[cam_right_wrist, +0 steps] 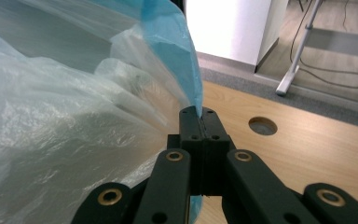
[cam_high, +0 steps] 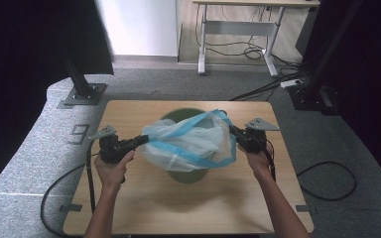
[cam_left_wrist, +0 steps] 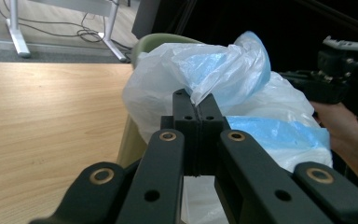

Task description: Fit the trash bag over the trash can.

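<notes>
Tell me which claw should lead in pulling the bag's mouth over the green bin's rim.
Probably the right claw: shut on the blue-edged bag where its hem already hangs past the green bin. The left claw, also shut on the bag, stands farther outside the rim.

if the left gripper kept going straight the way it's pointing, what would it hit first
The bag: the left gripper already pinches its edge. Beyond that, probably the green bin, though depth is unclear.
</notes>
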The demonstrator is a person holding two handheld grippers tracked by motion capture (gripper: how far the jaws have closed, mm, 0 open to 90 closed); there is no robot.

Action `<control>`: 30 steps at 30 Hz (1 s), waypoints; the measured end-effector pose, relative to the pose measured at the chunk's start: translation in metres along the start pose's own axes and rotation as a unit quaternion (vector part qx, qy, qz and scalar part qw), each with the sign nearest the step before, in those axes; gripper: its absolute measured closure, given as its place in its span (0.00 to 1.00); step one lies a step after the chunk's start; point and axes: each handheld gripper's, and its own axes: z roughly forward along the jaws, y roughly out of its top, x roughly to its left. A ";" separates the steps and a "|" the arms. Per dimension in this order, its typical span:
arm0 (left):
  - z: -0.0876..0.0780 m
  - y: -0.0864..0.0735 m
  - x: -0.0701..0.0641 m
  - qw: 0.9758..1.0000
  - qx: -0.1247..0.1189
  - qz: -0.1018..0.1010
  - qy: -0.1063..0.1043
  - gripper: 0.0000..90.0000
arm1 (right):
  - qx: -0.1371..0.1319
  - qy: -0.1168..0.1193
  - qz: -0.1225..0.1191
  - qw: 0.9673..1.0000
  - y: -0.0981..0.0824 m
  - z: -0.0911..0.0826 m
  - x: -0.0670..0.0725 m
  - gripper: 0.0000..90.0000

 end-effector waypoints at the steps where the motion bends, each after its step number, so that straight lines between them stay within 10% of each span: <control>1: 0.001 -0.001 0.002 1.000 0.002 -0.003 0.000 1.00 | 0.005 0.002 0.004 1.000 -0.002 0.005 -0.001 0.98; 20: 0.011 -0.011 0.017 1.000 0.017 -0.025 0.004 1.00 | 0.062 0.038 0.005 0.997 -0.034 0.032 0.005 0.93; 24: 0.006 -0.007 0.015 1.000 0.012 -0.020 -0.001 0.99 | 0.023 0.000 -0.009 1.000 -0.026 0.010 0.000 0.68; 30: 0.007 -0.002 0.011 1.000 0.007 -0.013 -0.006 0.99 | -0.023 -0.024 0.004 0.999 -0.006 -0.018 -0.012 0.57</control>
